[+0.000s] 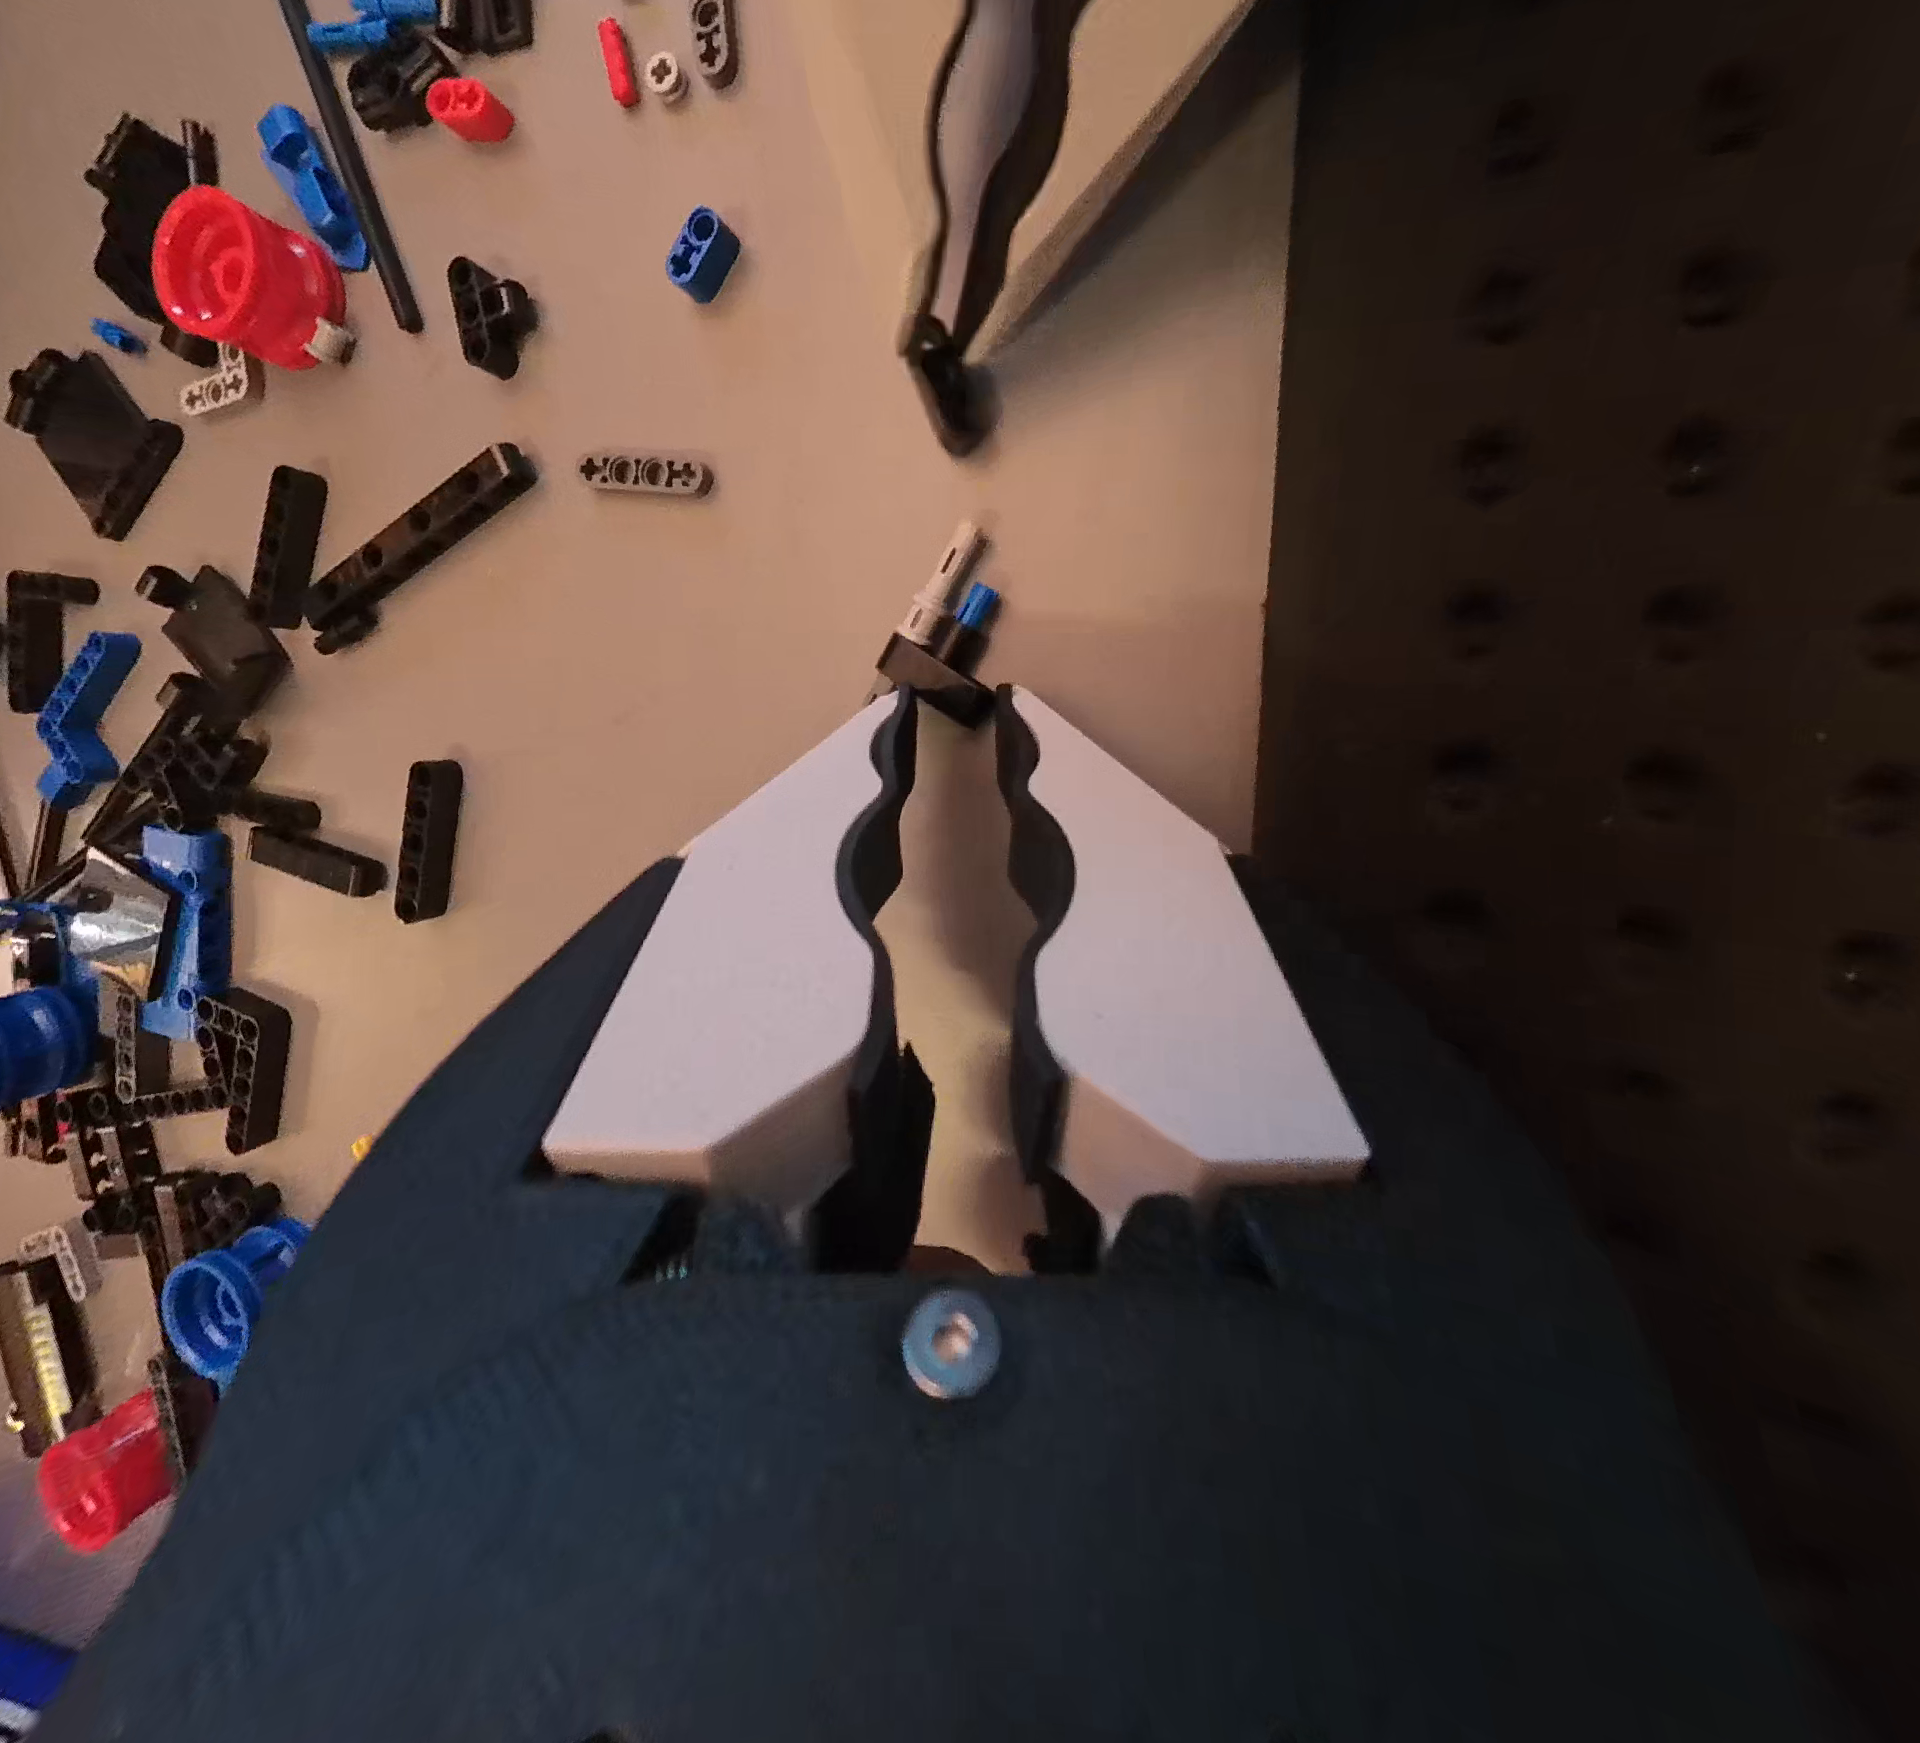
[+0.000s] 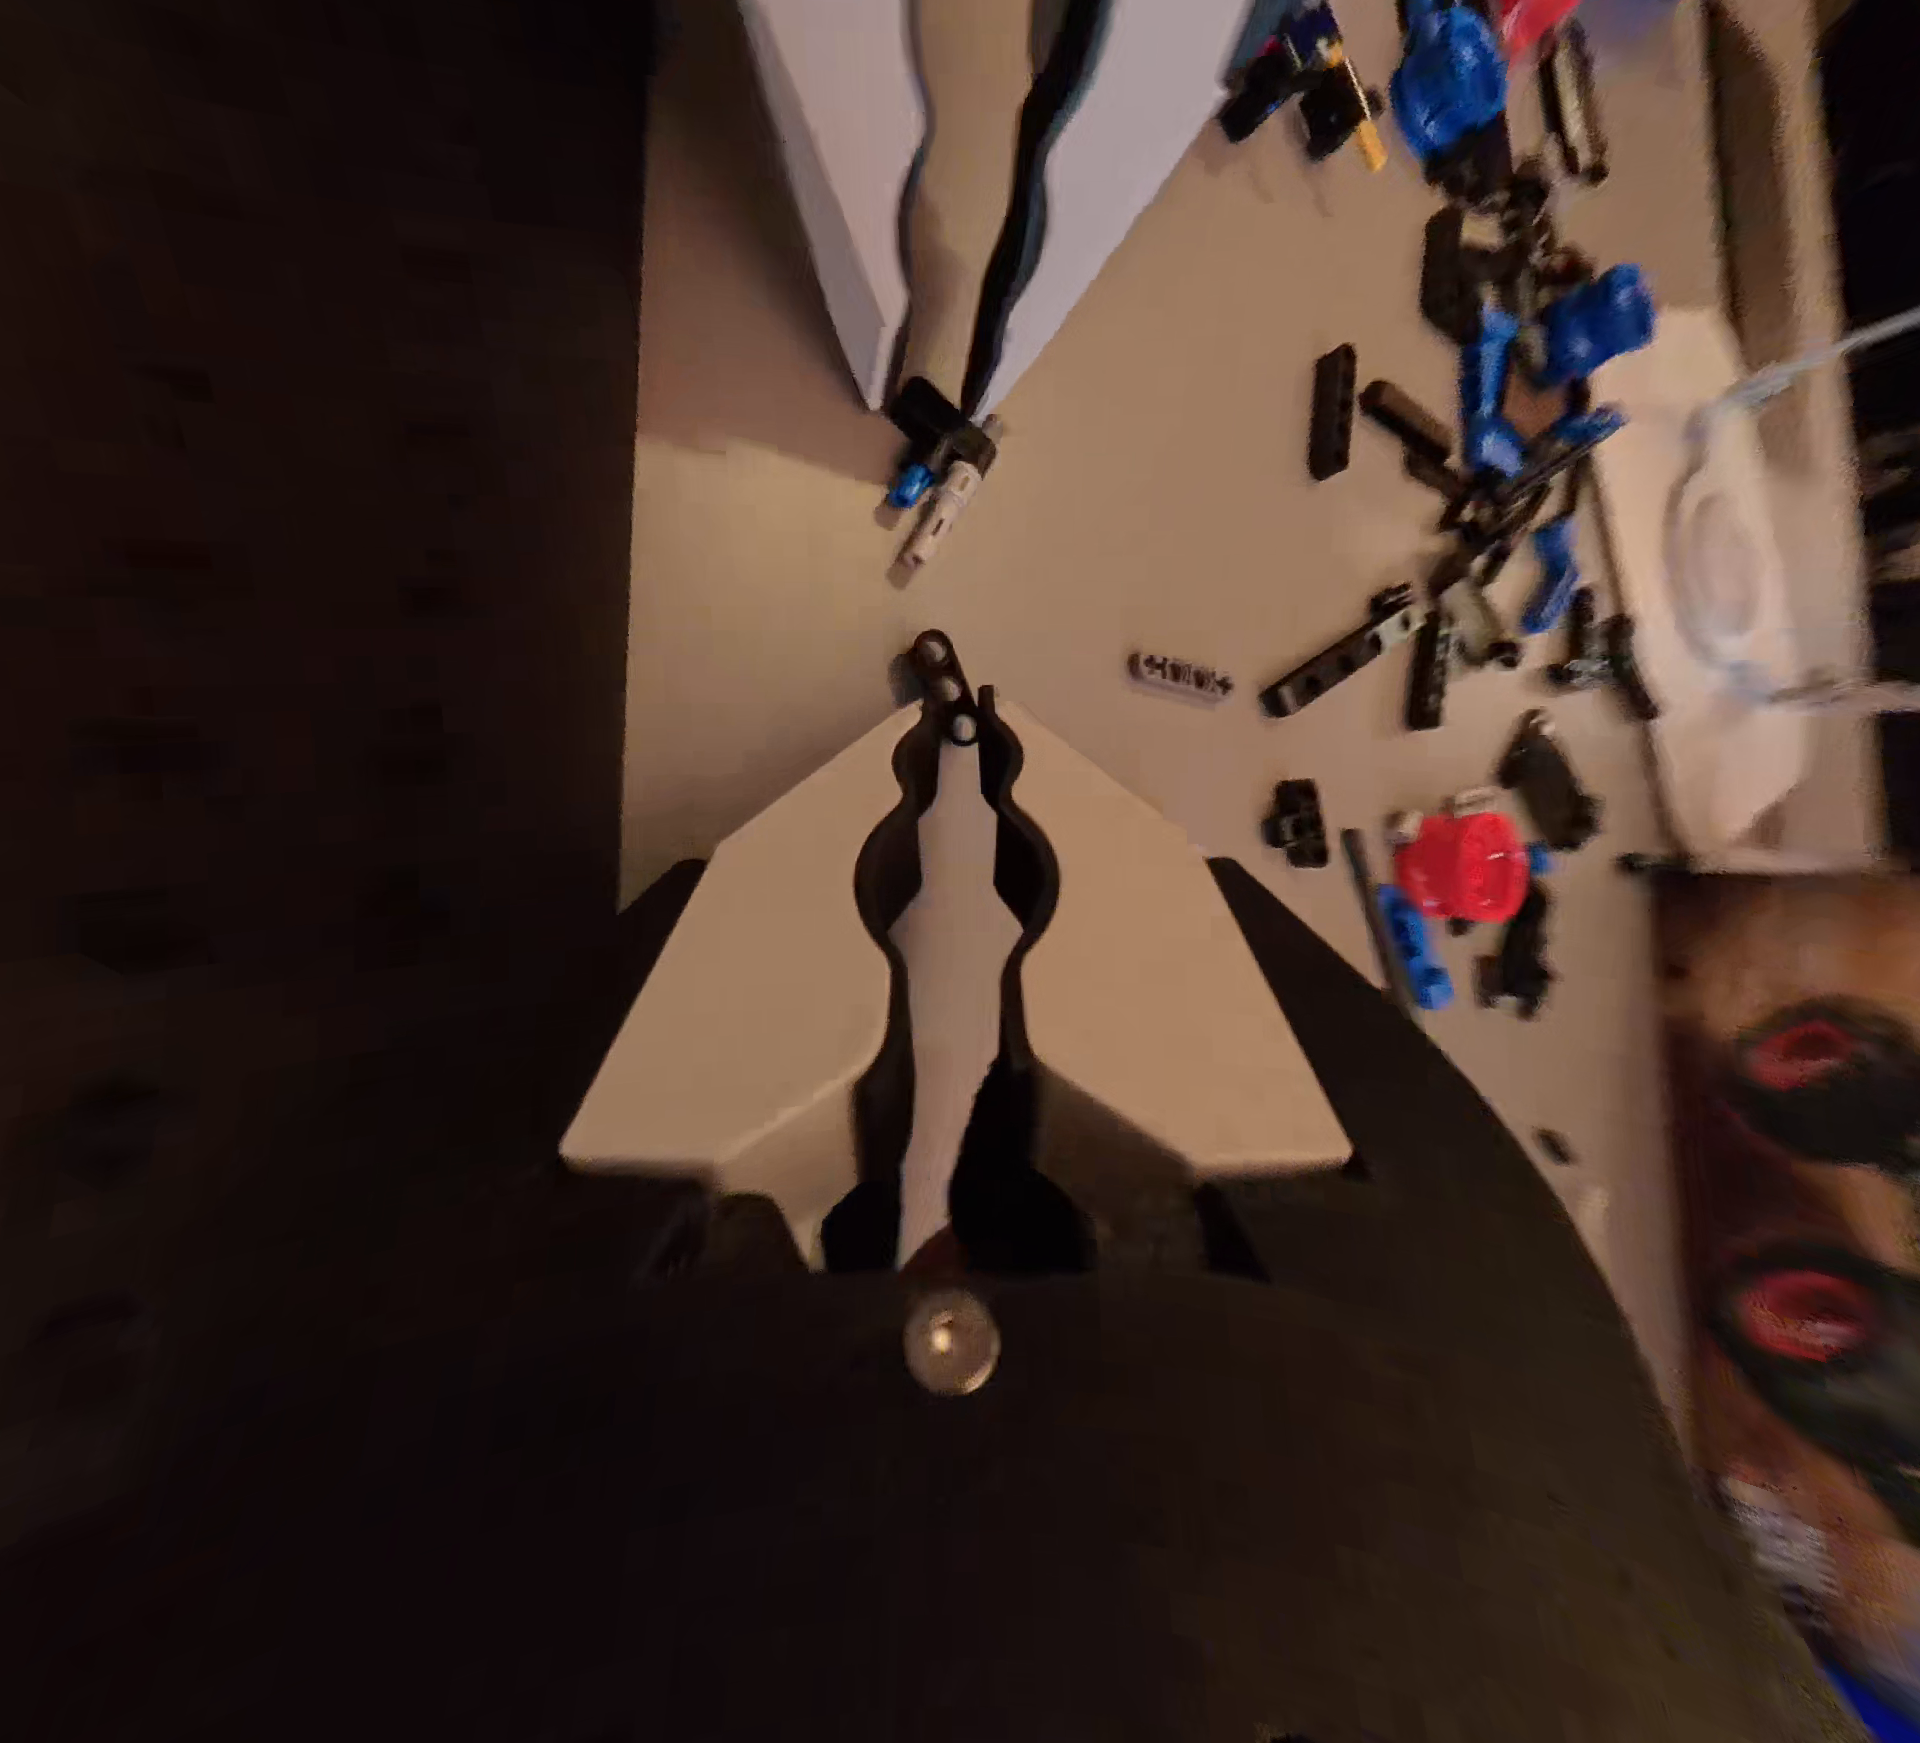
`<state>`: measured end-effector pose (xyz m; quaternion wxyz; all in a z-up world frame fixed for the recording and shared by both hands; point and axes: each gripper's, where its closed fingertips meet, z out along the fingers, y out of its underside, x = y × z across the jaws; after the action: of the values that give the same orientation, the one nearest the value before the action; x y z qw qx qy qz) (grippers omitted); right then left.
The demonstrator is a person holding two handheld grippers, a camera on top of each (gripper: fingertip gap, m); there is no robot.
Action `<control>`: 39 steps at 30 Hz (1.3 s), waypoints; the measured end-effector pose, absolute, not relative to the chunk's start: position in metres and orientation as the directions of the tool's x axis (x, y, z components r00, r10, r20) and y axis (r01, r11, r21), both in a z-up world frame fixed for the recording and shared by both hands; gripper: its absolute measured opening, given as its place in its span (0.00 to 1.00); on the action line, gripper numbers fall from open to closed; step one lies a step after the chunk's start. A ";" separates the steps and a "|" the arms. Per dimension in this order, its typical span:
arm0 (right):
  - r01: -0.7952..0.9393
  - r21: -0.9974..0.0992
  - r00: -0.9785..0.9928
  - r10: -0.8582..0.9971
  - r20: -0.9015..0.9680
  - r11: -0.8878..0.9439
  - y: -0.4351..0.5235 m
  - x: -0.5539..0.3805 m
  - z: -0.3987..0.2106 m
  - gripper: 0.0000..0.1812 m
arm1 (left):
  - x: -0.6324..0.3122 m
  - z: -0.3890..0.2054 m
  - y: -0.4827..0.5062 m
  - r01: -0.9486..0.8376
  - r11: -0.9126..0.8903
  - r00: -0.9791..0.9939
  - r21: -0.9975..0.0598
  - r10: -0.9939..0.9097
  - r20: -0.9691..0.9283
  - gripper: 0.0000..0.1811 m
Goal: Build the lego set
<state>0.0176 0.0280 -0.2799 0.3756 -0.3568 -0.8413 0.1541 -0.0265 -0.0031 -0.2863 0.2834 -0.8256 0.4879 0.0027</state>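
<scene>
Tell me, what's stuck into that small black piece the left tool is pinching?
Two pins stand out of the black piece in the left tool: a pale grey one and a shorter blue one. How deep they go in is hidden by the piece itself.

Left gripper [image 1: 954,694]: pinches small assembly [image 1: 940,644], tip to tip opposite right gripper [image 2: 954,708].
Right gripper: pinches short beam [image 2: 943,680].
Loose parts [image 1: 312,550]: spread on table [image 1: 727,613], left of both.
</scene>
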 end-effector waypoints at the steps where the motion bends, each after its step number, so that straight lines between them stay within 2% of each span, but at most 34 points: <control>1: 0.447 -0.509 -0.485 0.678 0.553 0.735 0.023 0.020 -0.280 0.02 | -0.026 -0.286 -0.003 -0.805 -0.363 0.528 -0.469 -0.799 -0.288 0.07; 5: 0.421 -0.505 -0.538 0.656 0.530 0.753 0.016 0.033 -0.281 0.02 | -0.026 -0.286 -0.003 -0.793 -0.375 0.545 -0.481 -0.789 -0.284 0.07; 7: 0.446 -0.527 -0.567 0.684 0.459 0.723 0.013 0.041 -0.282 0.02 | -0.027 -0.286 -0.002 -0.786 -0.382 0.553 -0.487 -0.785 -0.278 0.07; 14: 0.473 -0.516 -0.588 0.692 0.418 0.714 0.013 0.055 -0.283 0.02 | -0.029 -0.286 -0.001 -0.793 -0.377 0.548 -0.478 -0.784 -0.291 0.09; 19: 0.499 -0.580 -0.594 0.742 0.312 0.644 0.011 0.049 -0.281 0.02 | -0.028 -0.286 0.001 -0.795 -0.371 0.544 -0.480 -0.787 -0.291 0.09; 21: 0.471 -0.537 -0.597 0.701 0.391 0.700 0.018 0.039 -0.280 0.02 | -0.027 -0.285 0.001 -0.796 -0.369 0.542 -0.479 -0.787 -0.295 0.09; 23: 0.457 -0.543 -0.589 0.697 0.409 0.704 0.019 0.030 -0.274 0.00 | -0.028 -0.285 0.002 -0.796 -0.370 0.544 -0.479 -0.784 -0.298 0.10; 28: 0.515 -0.597 -0.620 0.748 0.236 0.615 0.016 0.027 -0.274 0.00 | -0.028 -0.285 0.002 -0.789 -0.370 0.551 -0.490 -0.779 -0.299 0.10; 32: 0.488 -0.582 -0.615 0.729 0.299 0.651 0.022 0.018 -0.275 0.00 | -0.028 -0.285 0.003 -0.792 -0.363 0.547 -0.491 -0.779 -0.306 0.11; 37: 0.496 -0.569 -0.632 0.722 0.281 0.656 0.020 0.037 -0.286 0.00 | -0.027 -0.285 0.003 -0.784 -0.361 0.552 -0.505 -0.778 -0.301 0.11; 39: 0.497 -0.577 -0.638 0.723 0.263 0.648 0.018 0.043 -0.285 0.05 | -0.027 -0.285 0.003 -0.780 -0.361 0.555 -0.510 -0.777 -0.298 0.11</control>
<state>0.0434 0.0176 -0.2852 0.2433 -0.3487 -0.8746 0.2330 -0.0267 0.0035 -0.2849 0.3109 -0.8251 0.4718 0.0030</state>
